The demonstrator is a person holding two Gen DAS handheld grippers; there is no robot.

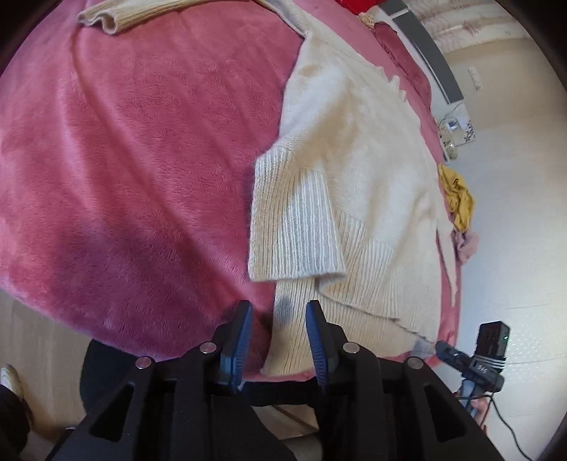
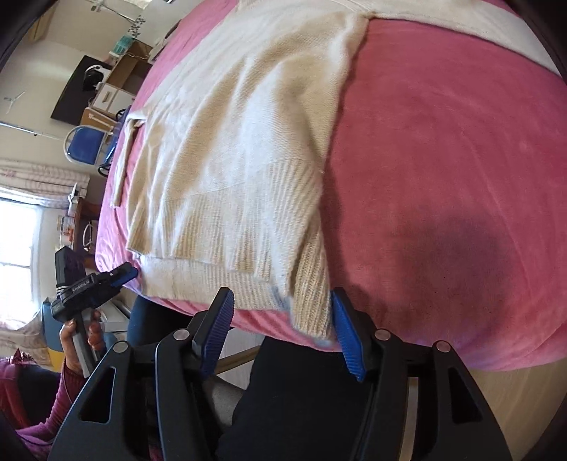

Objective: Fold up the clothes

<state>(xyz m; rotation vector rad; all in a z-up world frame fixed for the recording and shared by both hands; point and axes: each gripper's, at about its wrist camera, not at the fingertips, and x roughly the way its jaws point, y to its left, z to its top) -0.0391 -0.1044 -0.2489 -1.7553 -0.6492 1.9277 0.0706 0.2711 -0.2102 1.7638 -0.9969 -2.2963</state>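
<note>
A cream knit sweater [image 1: 358, 170] lies flat on the pink blanket [image 1: 141, 159], one sleeve folded across its body with the ribbed cuff [image 1: 294, 227] toward me. My left gripper [image 1: 279, 312] is open at the bed's near edge, and the sweater's ribbed hem [image 1: 288, 333] runs between its blue pads [image 1: 241, 337]. In the right wrist view the sweater [image 2: 241, 142] spreads up and left. My right gripper [image 2: 281, 301] is open too, and a hanging hem corner [image 2: 312, 312] rests near its right pad [image 2: 349, 340]. Each gripper shows in the other's view: the right gripper [image 1: 448, 349], the left gripper [image 2: 122, 275].
A tan ribbed garment [image 1: 106, 17] lies at the far side of the bed. A yellow cloth [image 1: 457, 202] and a pale pink one [image 1: 466, 244] hang at the bed's right edge. A blue chair [image 2: 85, 145], boxes and a window stand beyond the bed.
</note>
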